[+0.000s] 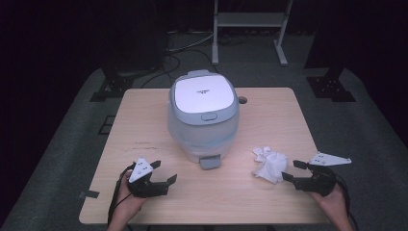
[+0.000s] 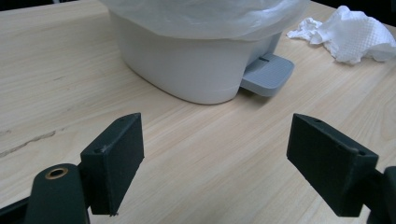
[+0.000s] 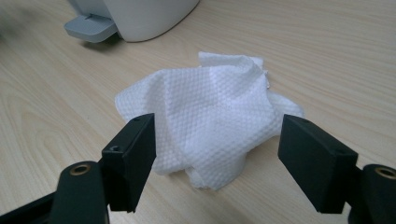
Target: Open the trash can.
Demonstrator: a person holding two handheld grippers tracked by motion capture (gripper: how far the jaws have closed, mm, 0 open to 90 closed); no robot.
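A white pedal bin [image 1: 204, 115] with a grey-rimmed lid and a clear liner stands mid-table, its grey pedal [image 1: 210, 162] facing me. The left gripper view has the bin [image 2: 196, 70] and pedal [image 2: 268, 74] close ahead. A crumpled white paper towel [image 1: 269, 163] lies to the right of the bin. My left gripper [image 1: 163, 172] [image 2: 219, 140] rests near the front left, open, with bare table between its jaws. My right gripper [image 1: 293, 171] [image 3: 217, 140] is open at the towel's right edge. The towel [image 3: 210, 98] lies just ahead of and between its jaws, and the pads do not press on it.
The light wooden table [image 1: 144, 110] has a small round hole [image 1: 242, 100] behind the bin. Bare wood lies left of the bin and along the front edge. A metal stand [image 1: 250, 19] and cables [image 1: 183, 45] sit on the dark floor beyond the table.
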